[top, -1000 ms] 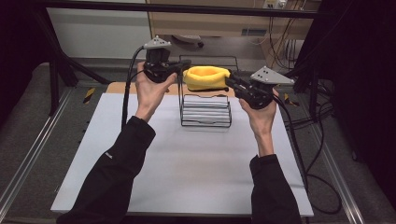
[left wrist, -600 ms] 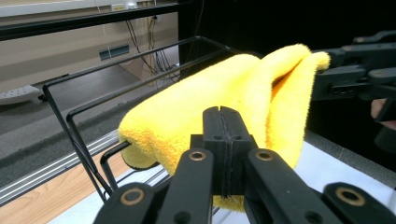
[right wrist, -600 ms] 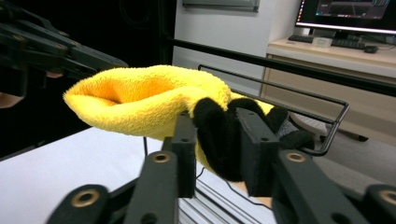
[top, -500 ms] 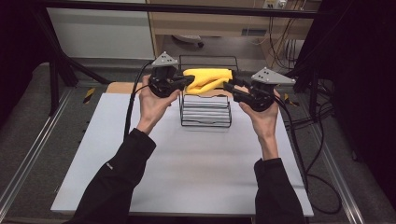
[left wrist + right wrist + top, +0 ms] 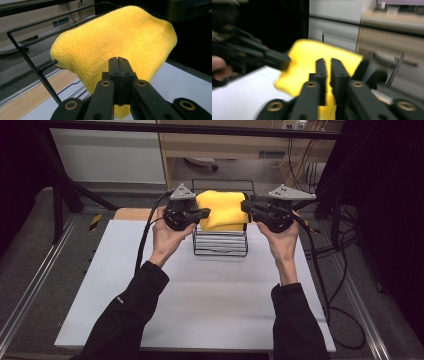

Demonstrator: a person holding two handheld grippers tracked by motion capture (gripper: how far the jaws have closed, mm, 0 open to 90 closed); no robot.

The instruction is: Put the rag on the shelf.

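A fluffy yellow cloth [image 5: 222, 210] lies draped over the top of a black wire rack [image 5: 220, 245] at the table's far middle. My left gripper [image 5: 206, 213] is at the cloth's left edge. In the left gripper view its jaws [image 5: 117, 60] are pressed together against the cloth [image 5: 112, 37], whose near edge runs under them. My right gripper [image 5: 245, 206] is at the right edge. Its jaws [image 5: 327, 61] have just been closing, and the cloth [image 5: 307, 60] shows in the thin slit between them. That view is blurred.
The rack stands on a white table top [image 5: 210, 310], with a wooden strip [image 5: 132, 213] at the far left edge. Black cables [image 5: 325, 270] trail off the right side. A dark metal frame and cabinets stand behind the table.
The cloth hung sagging between the two grippers above the rack; now it lies spread over the rack's top. My left hand has come down and to the right. The right hand has hardly moved.
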